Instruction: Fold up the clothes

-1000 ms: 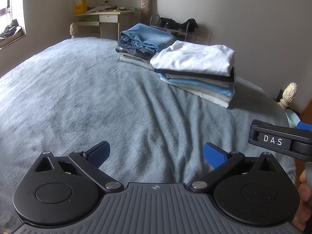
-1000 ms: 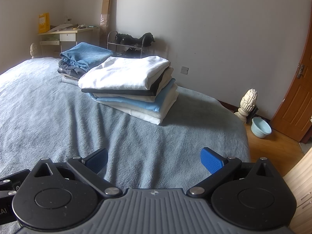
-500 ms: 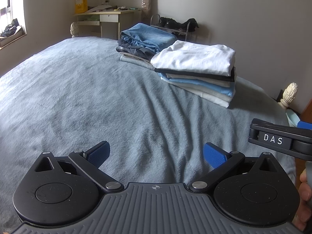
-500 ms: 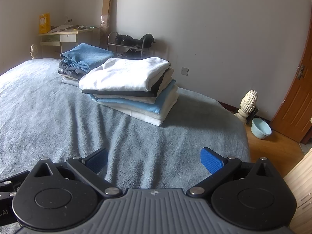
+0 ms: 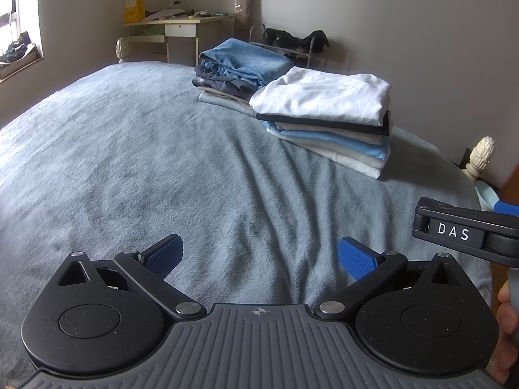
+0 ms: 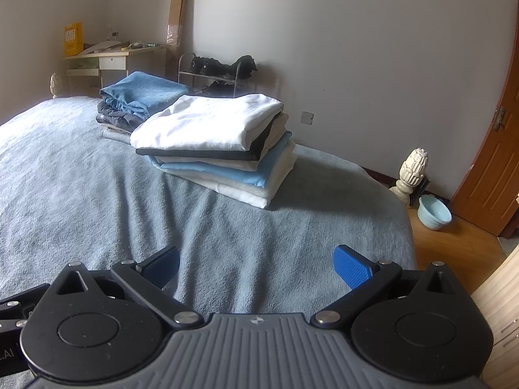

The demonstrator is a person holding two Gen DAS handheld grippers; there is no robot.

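A stack of folded clothes (image 5: pixel 327 120) topped by a white shirt lies on the grey-blue bed cover (image 5: pixel 136 175), toward the far right. Behind it sits a second pile (image 5: pixel 240 68) with a blue garment on top. In the right wrist view the white-topped stack (image 6: pixel 214 142) is ahead and the blue-topped pile (image 6: pixel 142 100) is further left. My left gripper (image 5: pixel 259 259) hangs open above the bare cover, holding nothing. My right gripper (image 6: pixel 256 267) is open too, also empty, well short of the stack. The right gripper's body (image 5: pixel 467 233) shows at the left view's right edge.
A desk (image 5: pixel 178 32) and a shoe rack (image 5: pixel 292 45) stand against the far wall. A white bedpost finial (image 6: pixel 412 171), a pale blue bowl (image 6: pixel 433 215) on the wooden floor and a brown door (image 6: pixel 493 162) are at the right. A hand (image 5: pixel 506 317) holds the right gripper.
Both views have drifted very slightly, and the stacks sit a touch lower in frame. Both grippers stay open and nothing on the bed has moved.
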